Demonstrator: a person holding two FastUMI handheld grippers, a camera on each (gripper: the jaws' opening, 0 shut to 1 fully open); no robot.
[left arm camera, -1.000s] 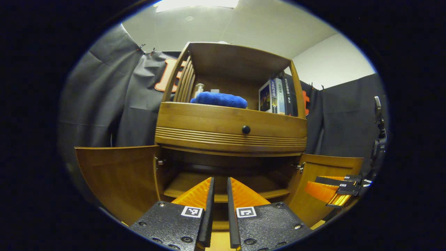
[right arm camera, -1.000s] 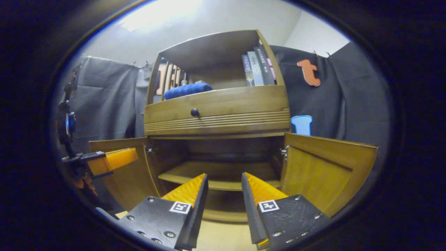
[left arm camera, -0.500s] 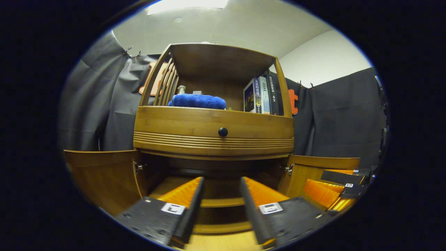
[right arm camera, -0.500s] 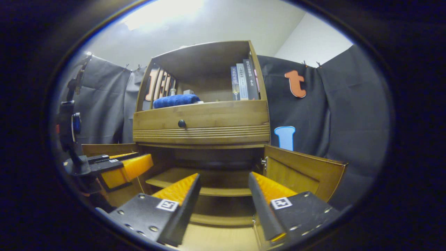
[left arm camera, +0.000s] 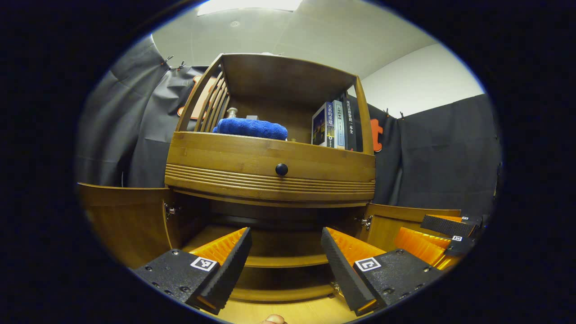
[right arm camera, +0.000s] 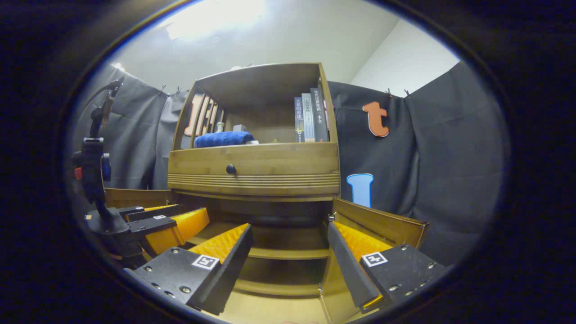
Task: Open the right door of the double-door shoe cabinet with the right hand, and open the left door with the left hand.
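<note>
The wooden shoe cabinet (left arm camera: pixel 270 180) stands in front of me with both lower doors swung open. In the left gripper view the left door (left arm camera: pixel 121 220) hangs out at the left and the right door (left arm camera: pixel 405 216) at the right. My left gripper (left arm camera: pixel 285 231) is open in front of the inner shelf (left arm camera: pixel 279 260), holding nothing. In the right gripper view my right gripper (right arm camera: pixel 290 227) is open too, with the right door (right arm camera: pixel 382 222) just beside its right finger. The left gripper (right arm camera: pixel 166 222) shows in front of the left door (right arm camera: pixel 135 198). The right gripper (left arm camera: pixel 436 238) shows by the right door.
Above the doors is a drawer with a black knob (left arm camera: pixel 281 169). The open top shelf holds a blue towel (left arm camera: pixel 252 128) and several books (left arm camera: pixel 335 126). Black cloth walls stand on both sides. Light wood floor (right arm camera: pixel 274 310) lies below.
My left gripper has gone from nearly shut to wide open. The right gripper's fingers have spread a little more. Both grippers have drawn back from the cabinet, and the doors stay open.
</note>
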